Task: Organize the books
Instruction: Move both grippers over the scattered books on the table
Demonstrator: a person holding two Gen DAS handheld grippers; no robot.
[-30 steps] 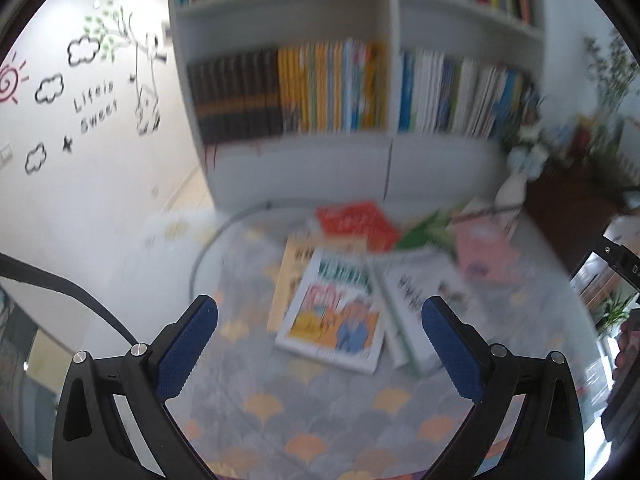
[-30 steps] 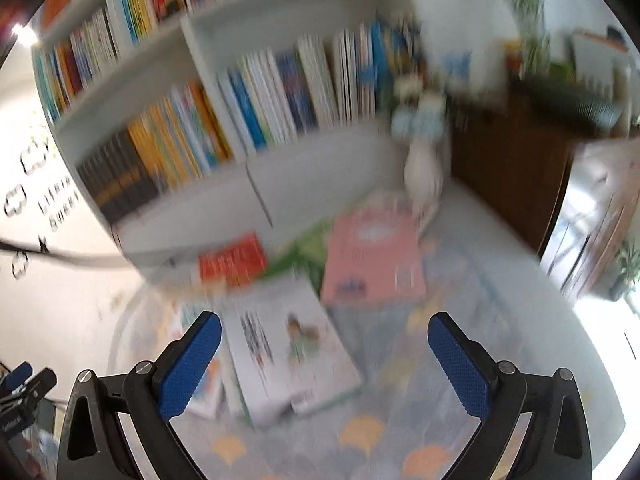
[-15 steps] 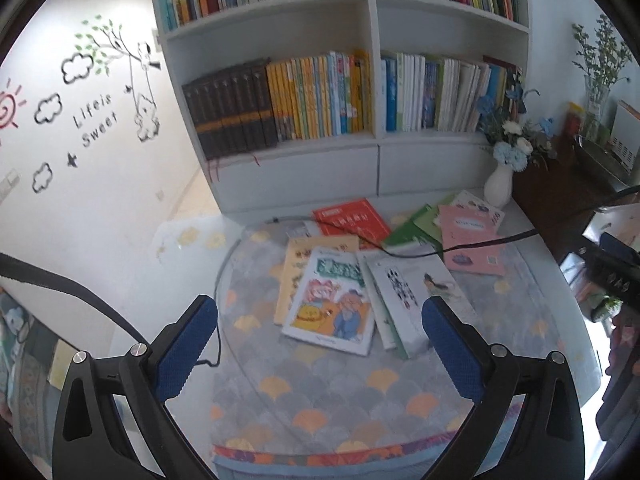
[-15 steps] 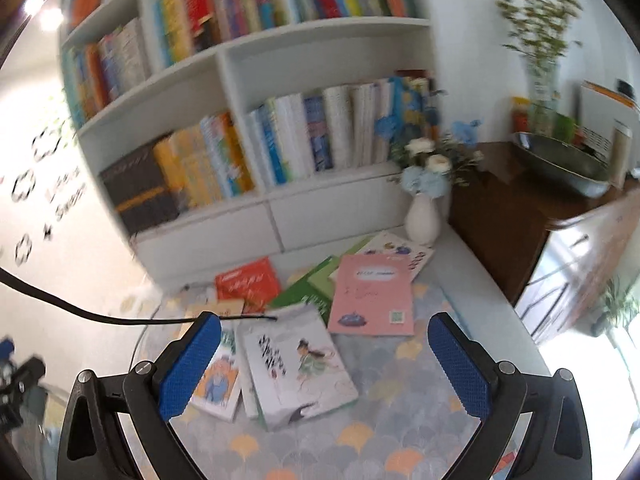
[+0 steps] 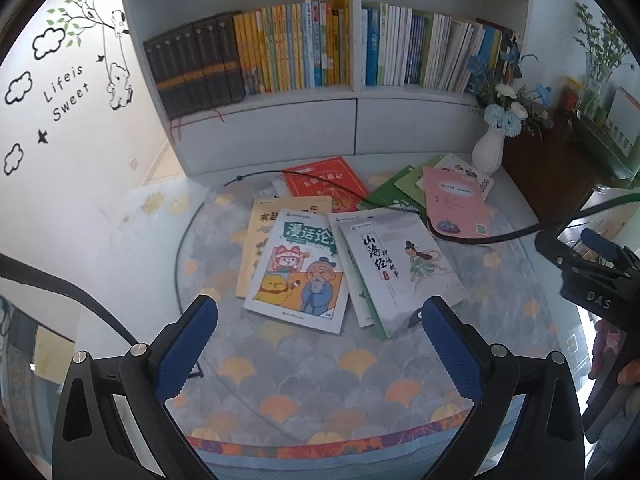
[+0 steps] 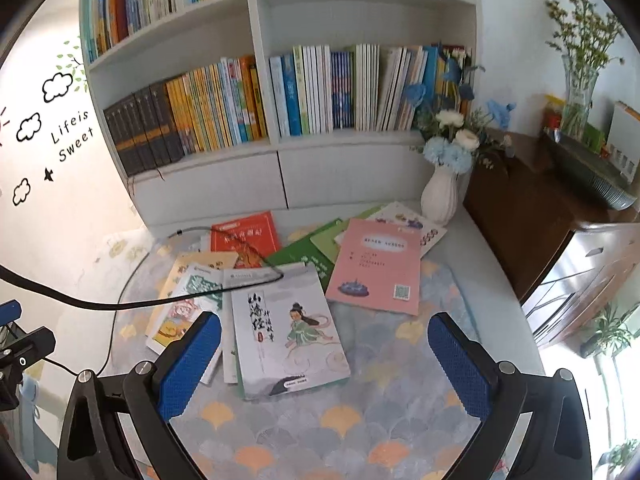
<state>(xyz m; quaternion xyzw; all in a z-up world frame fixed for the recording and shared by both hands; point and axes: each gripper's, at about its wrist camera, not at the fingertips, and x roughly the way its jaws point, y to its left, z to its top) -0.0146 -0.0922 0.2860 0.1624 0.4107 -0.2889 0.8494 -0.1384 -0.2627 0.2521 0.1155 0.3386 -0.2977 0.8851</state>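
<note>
Several thin books lie scattered on a round table with a fan-patterned cloth (image 5: 320,384). Nearest my open, empty left gripper (image 5: 320,344) is a cartoon-cover book (image 5: 298,268), overlapping a yellow book (image 5: 260,240). A white book with a green-robed figure (image 5: 400,264) lies to its right. Behind are a red book (image 5: 324,184), green books (image 5: 390,196) and a pink book (image 5: 456,204). My right gripper (image 6: 324,364) hangs open over the near edge of the white book (image 6: 288,328), with the pink book (image 6: 376,268) beyond. Both grippers are above the table, touching nothing.
A white bookshelf (image 5: 352,100) full of upright books stands behind the table. A white vase of flowers (image 6: 440,192) sits at the back right, beside a dark wooden cabinet (image 6: 520,208). A black cable (image 5: 480,238) trails across the books. The cloth in front of the books is bare.
The motion blur is gone and both views have steadied. Both grippers now hang a little closer to the books than half a second ago. Both stayed open; no book moved.
</note>
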